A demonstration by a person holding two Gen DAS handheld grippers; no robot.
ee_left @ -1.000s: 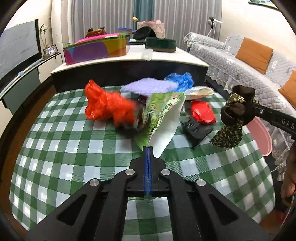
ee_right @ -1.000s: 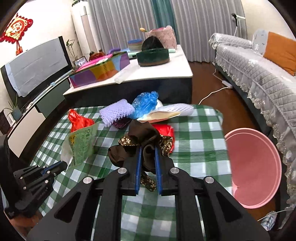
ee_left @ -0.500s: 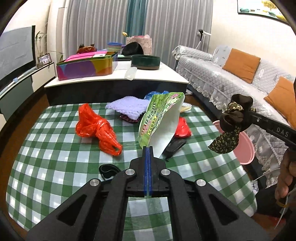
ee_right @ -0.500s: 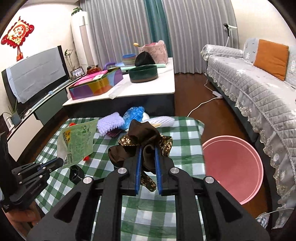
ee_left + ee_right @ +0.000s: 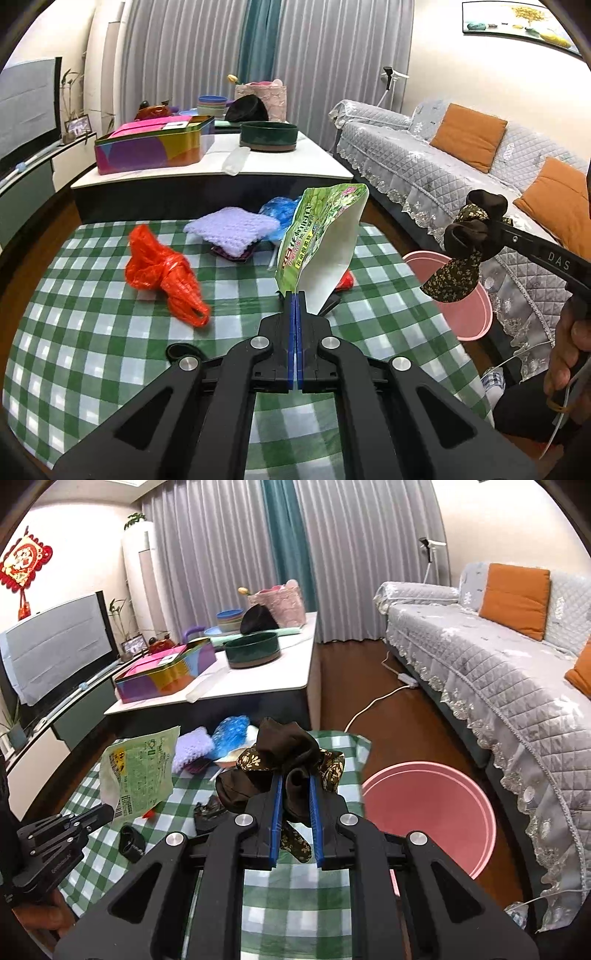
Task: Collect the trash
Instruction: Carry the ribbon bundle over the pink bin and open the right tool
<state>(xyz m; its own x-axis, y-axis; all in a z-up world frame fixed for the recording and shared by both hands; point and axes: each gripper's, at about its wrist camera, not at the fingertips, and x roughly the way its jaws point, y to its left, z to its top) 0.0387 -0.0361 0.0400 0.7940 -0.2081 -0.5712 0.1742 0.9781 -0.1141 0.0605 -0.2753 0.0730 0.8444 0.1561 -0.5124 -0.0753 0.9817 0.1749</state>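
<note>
My left gripper [image 5: 295, 295] is shut on a green and white snack bag [image 5: 321, 236] and holds it upright above the checked table [image 5: 92, 332]. The bag also shows in the right wrist view [image 5: 138, 771]. My right gripper [image 5: 295, 779] is shut on a dark brown floral cloth bundle [image 5: 284, 749], held above the table's right edge, to the left of the pink bin [image 5: 432, 812]. In the left wrist view the bundle [image 5: 465, 243] hangs in front of the bin [image 5: 461, 314]. An orange plastic bag [image 5: 162, 273] lies on the table.
A purple knit cloth [image 5: 232, 229], blue plastic bag [image 5: 280, 210], red wrapper [image 5: 345, 282] and small black items [image 5: 131, 843] lie on the table. A low white table [image 5: 221, 162] with a coloured tin stands behind. A grey sofa [image 5: 498, 672] is at the right.
Both grippers have risen and pulled back from the table with their loads. The right gripper has shifted toward the pink bin. Both grips are unchanged.
</note>
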